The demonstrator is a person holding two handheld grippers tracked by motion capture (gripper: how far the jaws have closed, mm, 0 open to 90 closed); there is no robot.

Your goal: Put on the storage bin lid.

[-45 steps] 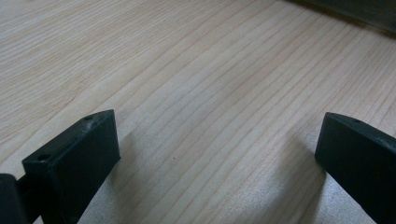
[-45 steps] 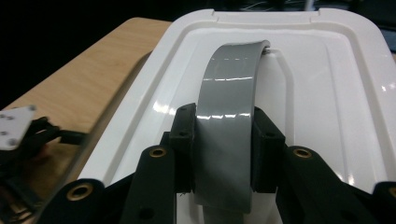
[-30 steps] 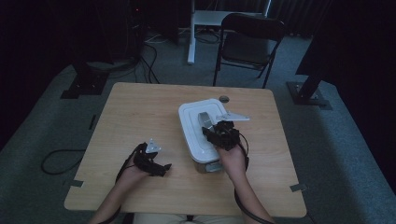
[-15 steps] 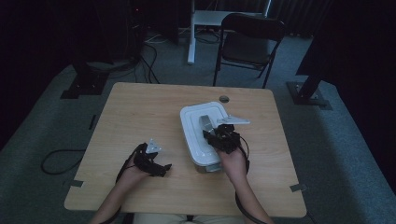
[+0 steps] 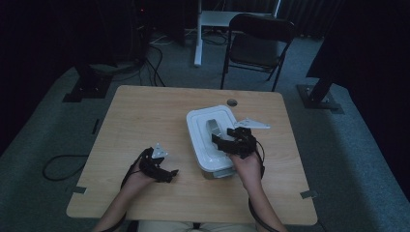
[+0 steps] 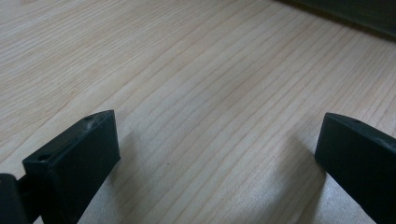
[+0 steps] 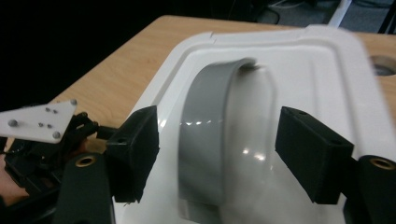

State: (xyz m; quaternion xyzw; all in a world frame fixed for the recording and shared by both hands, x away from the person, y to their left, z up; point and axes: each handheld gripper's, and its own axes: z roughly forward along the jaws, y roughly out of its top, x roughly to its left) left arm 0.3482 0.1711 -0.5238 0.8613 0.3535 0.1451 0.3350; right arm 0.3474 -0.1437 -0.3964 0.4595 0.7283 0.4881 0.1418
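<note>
A white lidded box (image 5: 199, 126) lies on the wooden table (image 5: 145, 116), right of the middle. A grey arched handle (image 5: 212, 127) runs along its lid (image 7: 303, 70). My right gripper (image 5: 222, 141) hovers low over the lid. Its jaws have just been opening, and the handle (image 7: 210, 121) now stands between them with a gap on each side. My right gripper (image 7: 217, 140) is open. My left gripper (image 5: 168, 173) rests on the table near the front edge, left of the box. In its own view my left gripper (image 6: 219, 140) is open over bare wood.
A small round hole (image 5: 232, 102) sits in the tabletop just beyond the box. A black folding chair (image 5: 256, 48) stands behind the far edge. Stand bases (image 5: 87, 87) and cables lie on the carpet at the left. The left gripper's pale plate (image 7: 42, 122) shows beside the box.
Both hands stay about where they were. The right gripper's jaws look a little wider apart over the lid handle than before.
</note>
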